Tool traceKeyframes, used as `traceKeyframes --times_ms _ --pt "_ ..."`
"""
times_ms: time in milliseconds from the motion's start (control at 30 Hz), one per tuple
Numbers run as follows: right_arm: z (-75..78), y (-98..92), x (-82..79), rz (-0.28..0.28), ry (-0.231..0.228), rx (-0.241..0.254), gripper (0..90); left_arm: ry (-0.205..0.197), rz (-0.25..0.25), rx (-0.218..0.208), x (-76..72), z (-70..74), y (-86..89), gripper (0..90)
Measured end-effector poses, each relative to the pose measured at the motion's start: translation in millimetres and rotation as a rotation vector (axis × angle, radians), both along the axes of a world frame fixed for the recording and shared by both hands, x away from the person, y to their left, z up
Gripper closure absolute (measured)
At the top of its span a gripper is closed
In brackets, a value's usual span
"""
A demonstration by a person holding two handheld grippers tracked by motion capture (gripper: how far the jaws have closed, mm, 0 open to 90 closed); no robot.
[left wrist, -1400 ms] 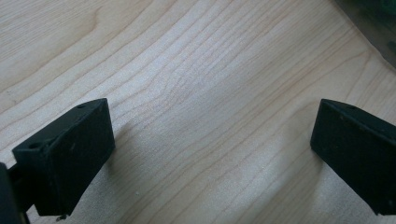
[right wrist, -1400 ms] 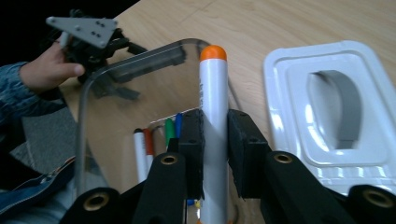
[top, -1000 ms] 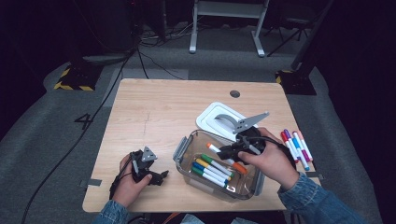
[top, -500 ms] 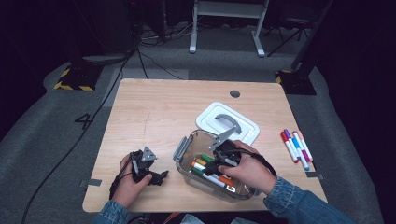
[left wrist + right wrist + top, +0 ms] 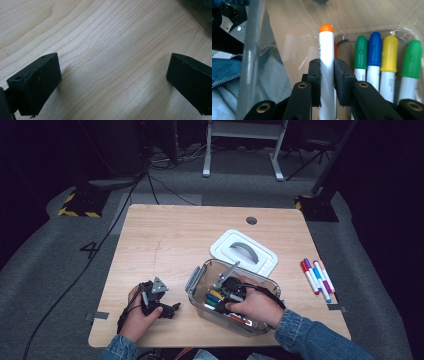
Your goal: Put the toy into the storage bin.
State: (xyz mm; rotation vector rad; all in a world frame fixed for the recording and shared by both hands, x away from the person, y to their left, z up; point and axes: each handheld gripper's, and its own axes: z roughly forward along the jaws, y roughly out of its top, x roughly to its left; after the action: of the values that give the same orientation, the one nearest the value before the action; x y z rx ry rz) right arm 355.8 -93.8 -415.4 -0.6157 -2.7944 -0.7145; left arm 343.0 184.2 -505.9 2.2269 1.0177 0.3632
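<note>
A clear plastic box (image 5: 198, 279) stands on the wooden table (image 5: 165, 240) with several markers (image 5: 213, 298) lying in it. My right gripper (image 5: 226, 292) reaches down inside the box and is shut on a white marker with an orange cap (image 5: 326, 62). That marker hangs between the pads, beside green, blue and yellow capped markers (image 5: 374, 60) on the box floor. My left gripper (image 5: 170, 309) rests on the table left of the box, open, with bare wood (image 5: 112, 65) between its fingers (image 5: 37, 82).
The white box lid (image 5: 244, 251) with a grey handle lies just behind the box. Several more markers (image 5: 316, 275) lie in a row near the table's right edge. A round hole (image 5: 251, 220) sits in the tabletop at the back.
My right hand has come down and leftward from above the box's right rim into the box, carrying the orange-capped marker. The left hand has kept still.
</note>
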Motion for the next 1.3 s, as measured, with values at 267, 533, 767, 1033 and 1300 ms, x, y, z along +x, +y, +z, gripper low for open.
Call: traceKeyframes --times_ms 267,533,767,1033,1300 --pt "-12.6 3.0 0.4 0.015 0.018 -0.032 76.7 0.000 0.000 0.000 0.0 0.0 0.0 0.1" --pt "-20.1 0.1 3.6 -0.007 -0.011 -0.027 63.5 0.000 0.000 0.000 0.0 0.0 0.0 0.1" --pt "-2.1 -8.8 9.1 -0.067 -0.108 0.047 61.5 0.000 0.000 0.000 0.0 0.0 0.0 0.1" --pt "42.2 -26.9 10.4 -0.129 -0.231 0.160 61.5 0.000 0.000 0.000 0.0 0.0 0.0 0.1" --pt "77.1 -64.8 16.0 -0.237 -0.310 0.223 59.5 0.000 0.000 0.000 0.1 0.0 0.0 0.1"
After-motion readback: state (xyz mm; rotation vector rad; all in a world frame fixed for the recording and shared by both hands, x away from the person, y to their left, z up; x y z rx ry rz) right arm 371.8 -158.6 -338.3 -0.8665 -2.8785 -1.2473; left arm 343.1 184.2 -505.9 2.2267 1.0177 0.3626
